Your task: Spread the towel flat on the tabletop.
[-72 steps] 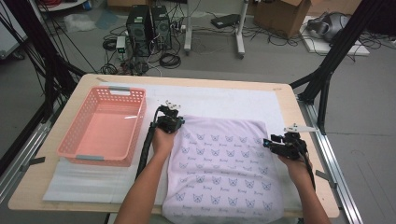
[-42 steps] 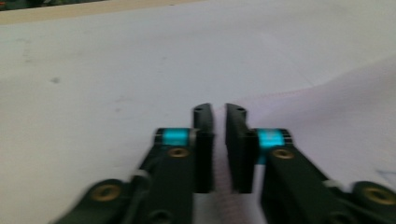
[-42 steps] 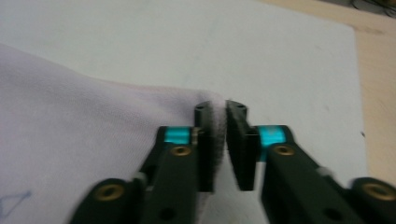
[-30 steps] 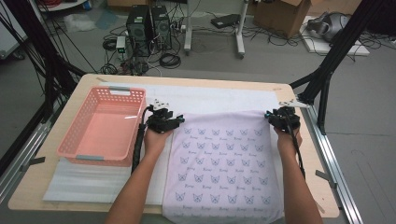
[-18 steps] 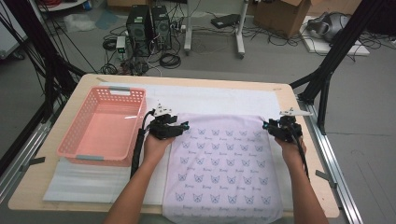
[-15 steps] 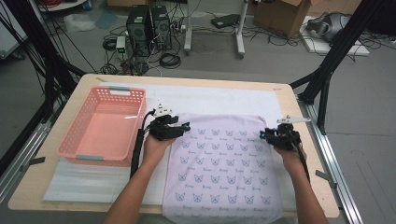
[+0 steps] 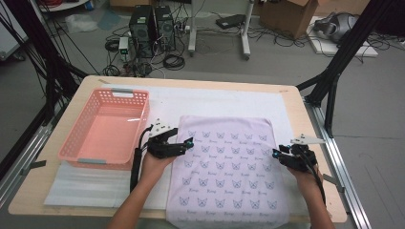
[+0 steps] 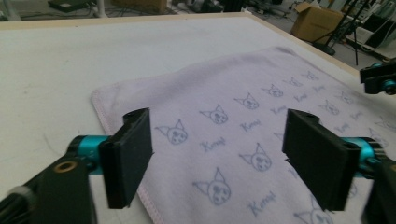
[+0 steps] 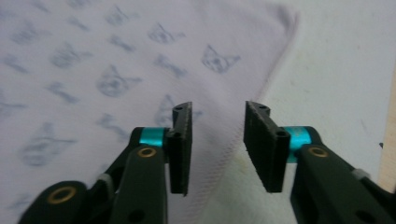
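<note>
A lavender towel [image 7: 229, 167] printed with cat faces lies spread flat on the white mat, its near end at the table's front edge. My left gripper [image 7: 188, 143] hovers at the towel's left edge, pointing right. In the left gripper view the left gripper [image 8: 217, 154] has just been opening and stands wide, with nothing pinched, above the towel [image 8: 243, 107]. My right gripper [image 7: 277, 155] is at the towel's right edge, pointing left. The right gripper [image 9: 217, 140] has also just been opening; the towel's hem [image 9: 243, 135] lies below the gap, not gripped.
A pink plastic basket [image 7: 105, 126] stands on the left part of the table, close to my left hand. A white foam mat [image 7: 224, 98] covers most of the tabletop. The table's right edge [image 7: 320, 157] runs close beside my right gripper.
Both hands have drawn back toward the near side along the towel's left and right edges. The towel, stretched between the grippers earlier, now lies flat and both jaws stand wider.
</note>
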The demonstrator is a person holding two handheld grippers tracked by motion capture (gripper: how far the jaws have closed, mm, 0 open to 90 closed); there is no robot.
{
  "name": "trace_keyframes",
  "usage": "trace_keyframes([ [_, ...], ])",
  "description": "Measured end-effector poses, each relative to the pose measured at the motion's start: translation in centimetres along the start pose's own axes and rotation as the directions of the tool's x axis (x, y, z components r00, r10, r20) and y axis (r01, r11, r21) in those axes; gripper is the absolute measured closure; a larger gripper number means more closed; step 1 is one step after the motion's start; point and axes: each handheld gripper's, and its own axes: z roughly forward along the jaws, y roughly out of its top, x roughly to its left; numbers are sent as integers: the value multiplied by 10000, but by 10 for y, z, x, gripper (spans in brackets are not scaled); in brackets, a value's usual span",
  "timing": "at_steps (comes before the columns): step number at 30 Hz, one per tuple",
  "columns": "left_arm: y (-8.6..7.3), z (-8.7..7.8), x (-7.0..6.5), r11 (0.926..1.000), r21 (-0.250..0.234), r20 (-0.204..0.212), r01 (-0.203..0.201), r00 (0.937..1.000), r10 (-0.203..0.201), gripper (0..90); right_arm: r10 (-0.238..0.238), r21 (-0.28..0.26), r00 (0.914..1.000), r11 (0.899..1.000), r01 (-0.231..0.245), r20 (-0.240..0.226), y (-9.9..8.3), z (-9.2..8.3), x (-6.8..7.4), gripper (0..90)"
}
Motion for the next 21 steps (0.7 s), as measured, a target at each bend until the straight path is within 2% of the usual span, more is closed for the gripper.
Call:
trace_keyframes([
  [2, -4, -6, -3, 10000, -15, 94, -86, 9999, 86, 205, 263, -542, 9993, 9981, -276, -258, -3, -13, 7, 483],
  [4, -8, -11, -4, 9999, -56, 265, -98, 9996, 99, 206, 245, -662, 9989, 9974, -272, -406, -6, -22, 14, 416],
  [5, -11, -15, -4, 9999, -147, 393, -41, 9992, 47, 206, 234, -676, 9986, 9974, -266, -484, -7, -25, 17, 387],
  [8, -16, -18, -3, 9998, -214, 423, 20, 9991, -11, 202, 48, -538, 9979, 9985, -82, -644, -10, -33, 27, 305],
  [10, -16, -19, -3, 9999, -151, 367, 28, 9993, -23, 202, 189, -445, 9968, 9988, -225, -780, -13, -34, 28, 259],
  [12, -19, -23, -6, 9996, -263, 509, -39, 9987, 53, 203, 186, -483, 9975, 9986, -219, -682, -19, -35, 28, 240],
  [16, -25, -25, -7, 9994, -178, 514, -296, 9982, 305, 207, 272, -591, 9980, 9978, -306, -566, -28, -36, 28, 210],
  [21, -25, -27, -3, 9994, -238, 404, -255, 9988, 264, 225, 353, -1175, 9975, 9922, -423, -609, -27, -40, 24, 200],
])
